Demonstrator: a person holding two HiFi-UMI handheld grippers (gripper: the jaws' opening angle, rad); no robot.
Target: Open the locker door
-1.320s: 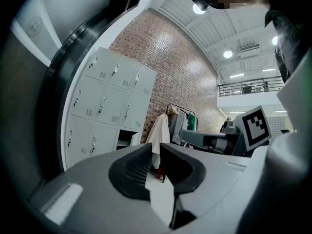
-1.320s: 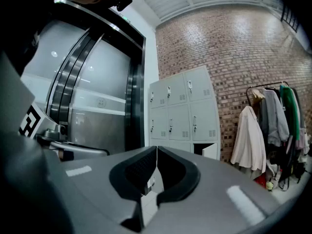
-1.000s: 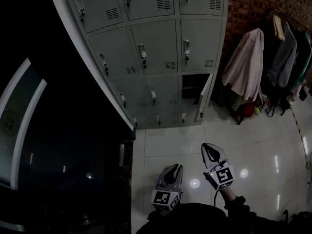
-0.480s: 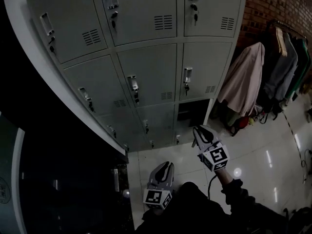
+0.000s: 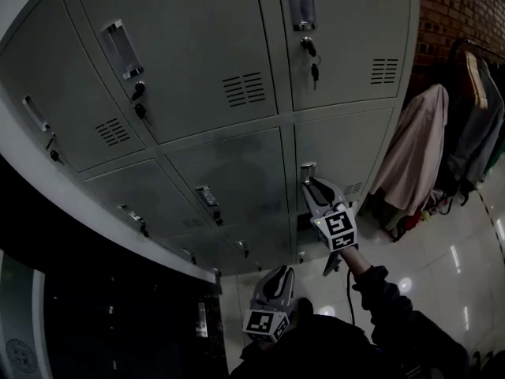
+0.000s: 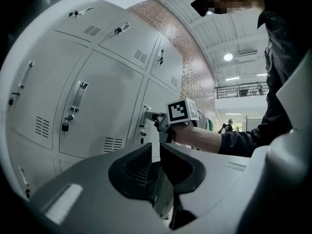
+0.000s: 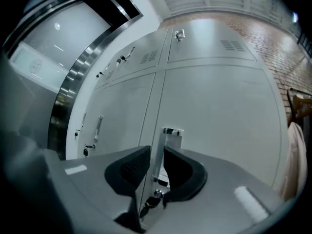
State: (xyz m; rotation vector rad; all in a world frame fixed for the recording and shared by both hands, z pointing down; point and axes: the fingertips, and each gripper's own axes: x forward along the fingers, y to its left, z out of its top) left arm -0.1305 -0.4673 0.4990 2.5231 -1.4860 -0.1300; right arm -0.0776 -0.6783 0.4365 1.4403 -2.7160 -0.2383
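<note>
Grey metal lockers [image 5: 221, 69] fill the head view. The door [image 5: 355, 148] in the right column's middle row has a silver handle [image 5: 306, 168] on its left edge, with a key lock [image 7: 155, 194] below it. My right gripper [image 5: 309, 184] is raised to that handle, tips just under it. In the right gripper view its jaws [image 7: 157, 155] show only a narrow slit, and the handle [image 7: 171, 133] stands right behind them. Whether they touch is unclear. My left gripper [image 5: 282, 273] hangs low, shut and empty [image 6: 156, 155]. It looks at the right gripper [image 6: 153, 117].
Coats [image 5: 414, 156] hang on a rack against a brick wall [image 5: 458, 6] to the right of the lockers. A glossy tiled floor [image 5: 442, 259] lies below. A dark glass panel [image 5: 95, 322] stands at the lower left. Neighbouring doors carry handles [image 5: 207, 200] and keys [image 5: 314, 71].
The right gripper rose from over the floor up to the middle-row locker handle. The lockers grew much larger and closer in the head view. The left gripper stayed low.
</note>
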